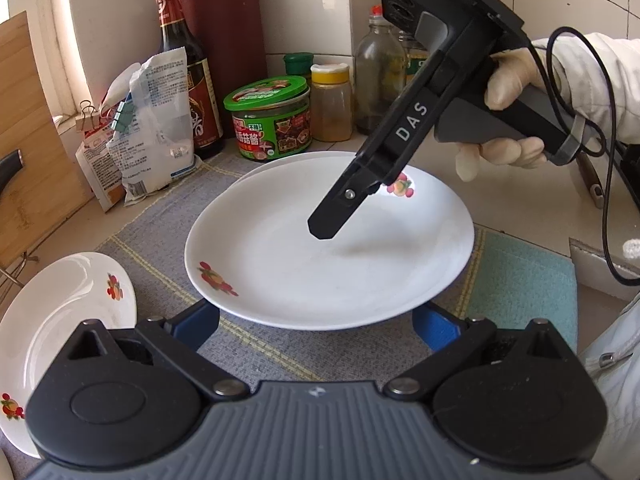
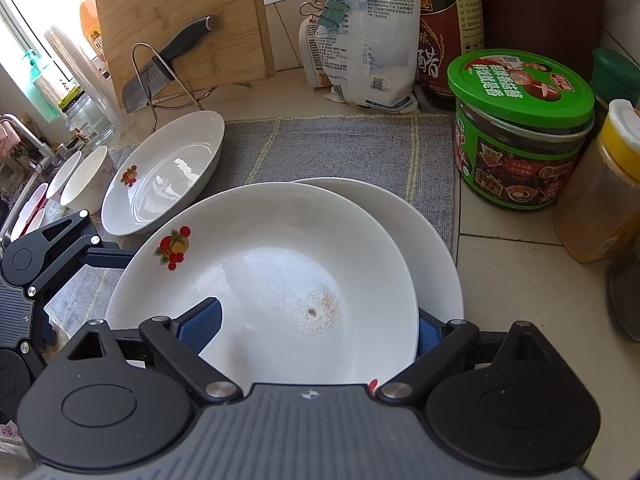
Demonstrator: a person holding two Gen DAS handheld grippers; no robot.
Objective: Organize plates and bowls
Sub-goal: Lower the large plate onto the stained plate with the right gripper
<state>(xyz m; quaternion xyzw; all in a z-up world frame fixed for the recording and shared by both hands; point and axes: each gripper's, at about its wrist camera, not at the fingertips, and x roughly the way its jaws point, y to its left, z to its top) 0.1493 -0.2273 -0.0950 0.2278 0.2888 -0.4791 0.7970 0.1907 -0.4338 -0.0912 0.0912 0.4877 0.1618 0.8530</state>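
While our right gripper (image 2: 318,324) straddles the near rim of the top plate (image 2: 280,264), jaws spread, one pad inside, that plate lies on another (image 2: 432,232) on the mat (image 2: 340,144). Our left gripper (image 1: 316,322) sits at its rim, jaws spread wide.

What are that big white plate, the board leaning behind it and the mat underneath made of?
The plate looks like glazed ceramic or porcelain: glossy white with window glints and a printed fruit decal. The board looks like bamboo or pale wood, showing joined strips with a matte grain. The mat appears to be woven cloth, grey with a coarse weave and pale yellow stripes.
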